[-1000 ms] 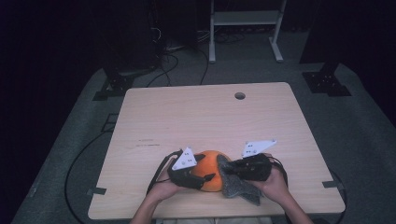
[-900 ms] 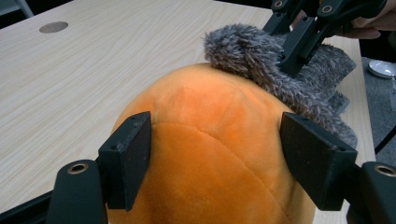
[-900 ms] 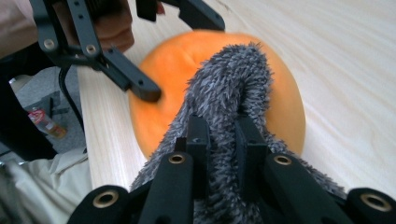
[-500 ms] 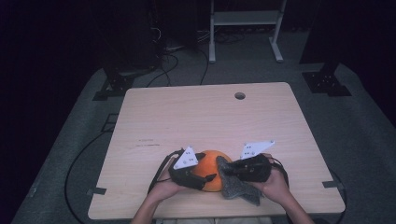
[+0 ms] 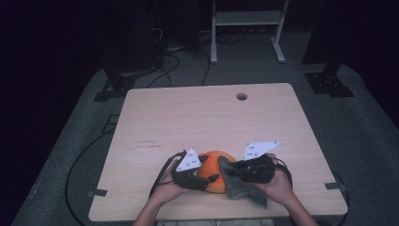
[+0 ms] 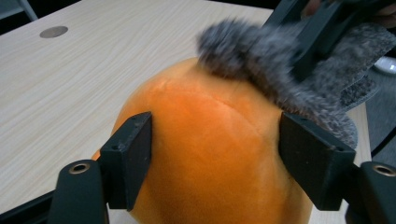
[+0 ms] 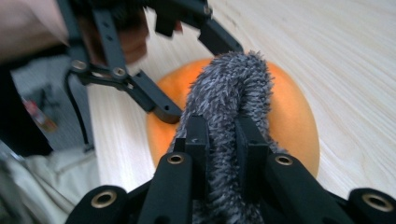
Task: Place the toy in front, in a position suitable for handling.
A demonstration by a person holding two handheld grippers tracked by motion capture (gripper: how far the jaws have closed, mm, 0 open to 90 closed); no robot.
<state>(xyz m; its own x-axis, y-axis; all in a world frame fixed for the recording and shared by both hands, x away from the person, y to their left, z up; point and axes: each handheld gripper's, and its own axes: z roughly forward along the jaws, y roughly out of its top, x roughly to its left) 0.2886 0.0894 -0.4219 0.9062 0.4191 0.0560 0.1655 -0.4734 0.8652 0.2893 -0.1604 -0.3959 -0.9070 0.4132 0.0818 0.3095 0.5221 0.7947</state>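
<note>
Near the tabletop's [image 5: 155,122] front edge, the orange ball [image 6: 210,154] is flanked by the left gripper [image 6: 215,154], whose jaws have just been closing beside it. The grey fuzzy cloth [image 7: 233,107] is pinched by the right gripper [image 7: 218,140] against the ball's top, unmoved since a second ago; wiping appears underway.

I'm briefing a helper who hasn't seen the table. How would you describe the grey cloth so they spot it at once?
On the wooden table, look at its near edge, where an orange ball sits. The grey cloth drapes on the ball's right side, pinched in the right gripper; it is fuzzy and grey, unlike the smooth ball.
</note>
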